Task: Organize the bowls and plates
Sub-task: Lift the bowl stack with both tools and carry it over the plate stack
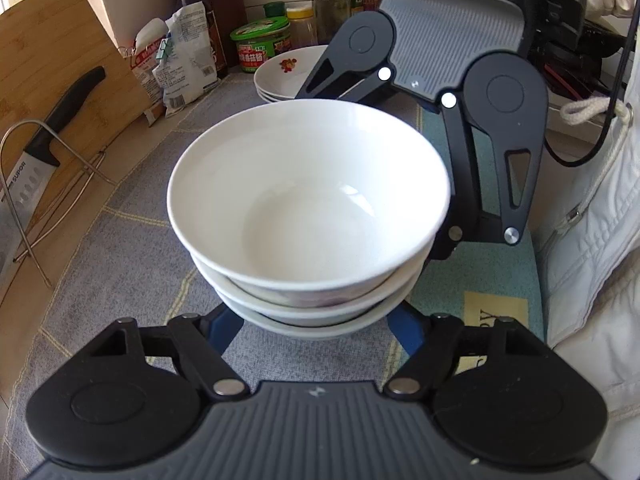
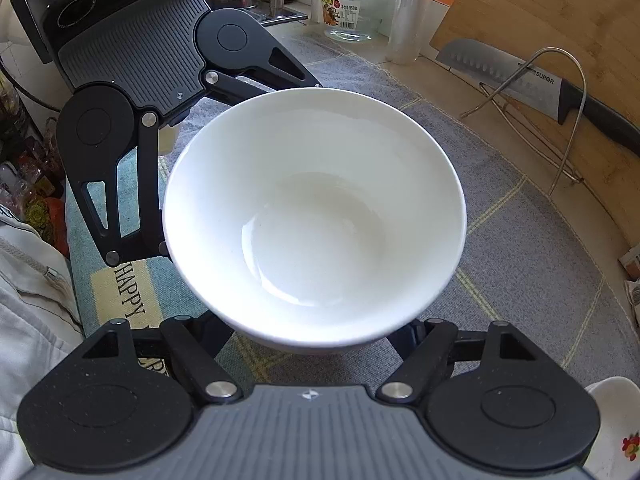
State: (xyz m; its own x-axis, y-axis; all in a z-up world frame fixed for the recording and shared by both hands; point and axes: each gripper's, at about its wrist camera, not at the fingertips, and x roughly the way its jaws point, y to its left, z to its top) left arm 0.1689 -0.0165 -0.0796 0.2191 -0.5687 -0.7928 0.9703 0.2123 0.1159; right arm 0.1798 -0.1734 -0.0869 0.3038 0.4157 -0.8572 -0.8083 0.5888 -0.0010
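Observation:
A stack of three white bowls (image 1: 308,208) stands on the grey cloth; it also fills the right wrist view (image 2: 316,212). My left gripper (image 1: 316,328) has its blue-tipped fingers spread on either side of the stack's lowest bowl. My right gripper (image 2: 316,340) reaches in from the opposite side with its fingers spread around the stack's base, which hides the fingertips. Each gripper shows in the other's view, the right one (image 1: 460,120) beyond the bowls and the left one (image 2: 132,120) likewise. Stacked plates with a red flower print (image 1: 286,74) sit behind.
A wooden cutting board (image 1: 52,76) leans at the left with a knife (image 1: 44,140) in a wire rack (image 1: 48,184). Sauce bottles, jars and a packet (image 1: 180,60) line the back wall. A glass jar (image 2: 352,4) stands by the window. A blue "HAPPY" mat (image 2: 128,292) lies under the cloth's edge.

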